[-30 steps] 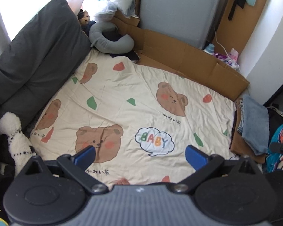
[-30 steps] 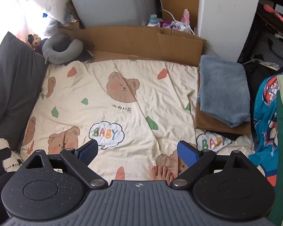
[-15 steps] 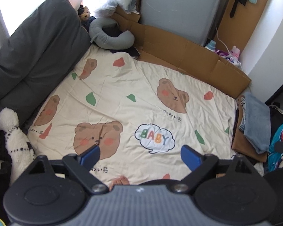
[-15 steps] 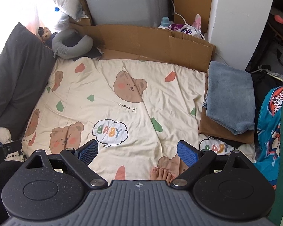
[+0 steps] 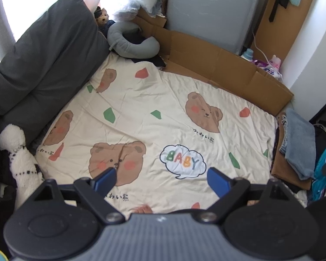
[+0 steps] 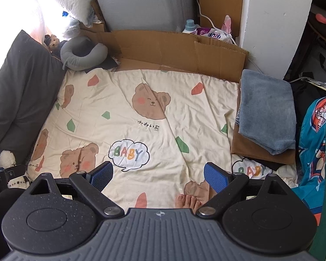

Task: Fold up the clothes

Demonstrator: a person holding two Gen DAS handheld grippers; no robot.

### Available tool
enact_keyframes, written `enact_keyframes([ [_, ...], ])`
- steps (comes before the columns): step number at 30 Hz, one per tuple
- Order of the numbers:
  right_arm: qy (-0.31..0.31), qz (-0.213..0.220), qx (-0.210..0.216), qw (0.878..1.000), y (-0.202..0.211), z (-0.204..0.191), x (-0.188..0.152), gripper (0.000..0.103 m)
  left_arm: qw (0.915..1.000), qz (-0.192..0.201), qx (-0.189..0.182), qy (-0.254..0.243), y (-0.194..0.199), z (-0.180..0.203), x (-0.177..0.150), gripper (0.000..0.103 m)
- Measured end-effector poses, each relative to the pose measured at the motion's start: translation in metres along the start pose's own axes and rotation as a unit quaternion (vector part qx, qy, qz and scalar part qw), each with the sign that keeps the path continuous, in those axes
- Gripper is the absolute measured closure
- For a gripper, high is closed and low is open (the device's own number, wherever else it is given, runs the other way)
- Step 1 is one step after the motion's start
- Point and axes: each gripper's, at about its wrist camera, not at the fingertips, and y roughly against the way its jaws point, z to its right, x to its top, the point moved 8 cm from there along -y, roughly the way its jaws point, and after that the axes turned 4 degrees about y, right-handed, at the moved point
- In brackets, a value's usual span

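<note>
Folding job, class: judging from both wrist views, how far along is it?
Done: a grey-blue piece lies folded on a brown one at the bed's right edge. In hand: nothing; the left gripper and right gripper are open above the bear sheet. Left: bright clothes at far right look unfolded.

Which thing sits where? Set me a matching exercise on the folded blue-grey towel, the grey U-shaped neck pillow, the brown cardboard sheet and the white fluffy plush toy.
1. folded blue-grey towel
2. grey U-shaped neck pillow
3. brown cardboard sheet
4. white fluffy plush toy

A. along the bear-print bedsheet's far edge
B. on a folded brown cloth
C. bedsheet's far left corner
D. bedsheet's near left edge

Pairs: 1-B, 2-C, 3-A, 4-D.
</note>
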Motion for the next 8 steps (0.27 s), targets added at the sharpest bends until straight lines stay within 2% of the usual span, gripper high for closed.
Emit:
enact_keyframes([
  [8, 0.005, 0.001, -0.002, 1.000, 0.0008, 0.0022, 0.0004, 0.009, 1.0000, -0.004, 0.002, 0.002, -0.0011, -0.0021, 0.0004, 0.011],
])
